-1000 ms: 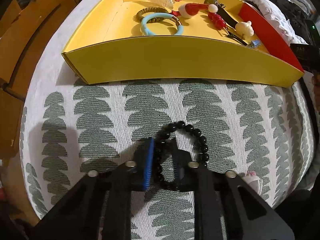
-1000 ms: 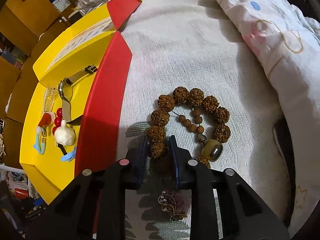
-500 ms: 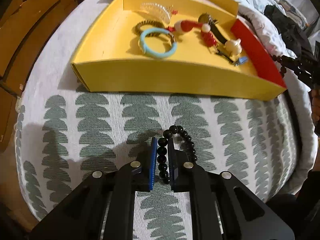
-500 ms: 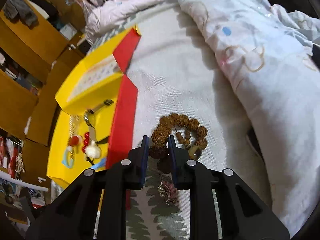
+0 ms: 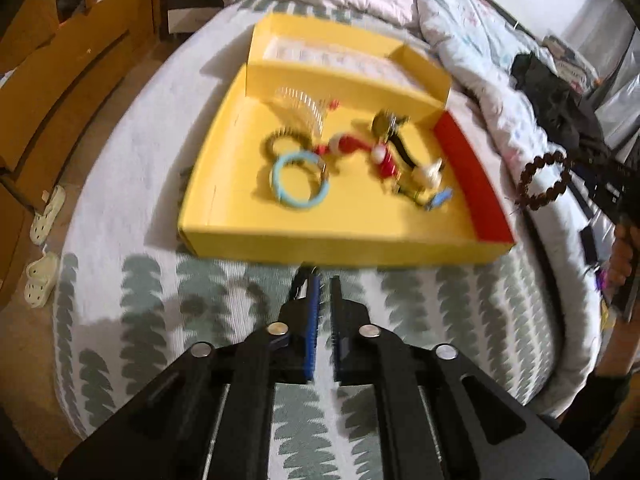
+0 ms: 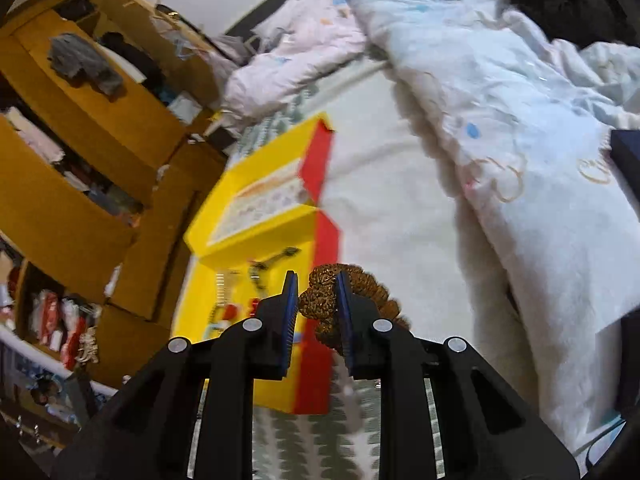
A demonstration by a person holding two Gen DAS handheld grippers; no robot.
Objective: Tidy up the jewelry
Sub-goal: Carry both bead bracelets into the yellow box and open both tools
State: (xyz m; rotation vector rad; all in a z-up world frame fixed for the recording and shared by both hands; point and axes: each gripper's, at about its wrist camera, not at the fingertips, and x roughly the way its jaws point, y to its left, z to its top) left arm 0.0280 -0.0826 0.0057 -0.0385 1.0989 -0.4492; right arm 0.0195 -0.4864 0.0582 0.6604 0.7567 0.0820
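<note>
An open yellow box (image 5: pixel 340 248) with a red side wall lies on the bed. It holds a blue ring (image 5: pixel 300 180), a dark bead bracelet (image 5: pixel 280 140), a clear comb (image 5: pixel 300 104), red clips and a watch. My left gripper (image 5: pixel 325 286) hangs shut above the leaf-print cover in front of the box. The black bead bracelet (image 5: pixel 298 286) shows only as a dark bit by its left fingertip. My right gripper (image 6: pixel 318 286) is shut on the brown seed-bead bracelet (image 6: pixel 320 300), lifted just right of the box (image 6: pixel 224 288). In the left wrist view that bracelet (image 5: pixel 544 180) dangles beside the red wall.
A crumpled pale quilt (image 6: pixel 540 140) fills the bed's right side, with dark clothing (image 5: pixel 556 100) on it. Wooden wardrobes (image 6: pixel 80 160) stand to the left. Pale slippers (image 5: pixel 44 216) lie on the floor. A person's hand (image 5: pixel 624 248) grips the right tool.
Both grippers have risen. The left one closed on the black bracelet and lifted it off the cover. The right one carried the brown bracelet up off the bed.
</note>
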